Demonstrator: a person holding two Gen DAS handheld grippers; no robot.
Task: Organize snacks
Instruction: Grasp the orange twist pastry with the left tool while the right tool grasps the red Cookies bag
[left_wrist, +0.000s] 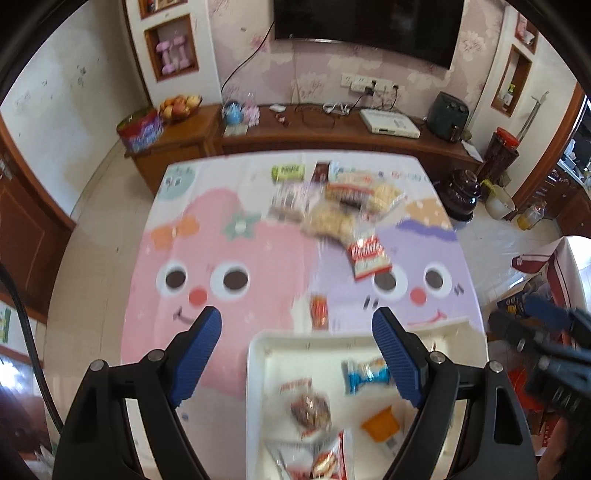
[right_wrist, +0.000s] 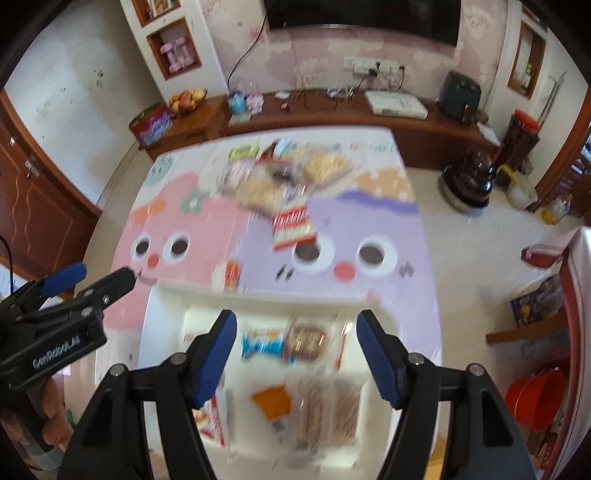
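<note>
Snacks split between two places, sorting judged part done. Table (left_wrist: 258, 266) under cartoon cloth, filling mid frame. White tray (left_wrist: 255, 369) at lower centre, near edge for easy reach; several packets inside. Loose pile (left_wrist: 343, 206) at upper centre, red-and-white packet (left_wrist: 369, 256) nearest. Left gripper (left_wrist: 295, 328) spread wide, empty. Right gripper (right_wrist: 295, 325) likewise agape, nothing held, over tray.

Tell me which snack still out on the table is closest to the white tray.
The small red-orange packet, lying alone just past the white tray at its far rim. The red-and-white packet sits farther out, and the rest are heaped at the table's far end.
</note>
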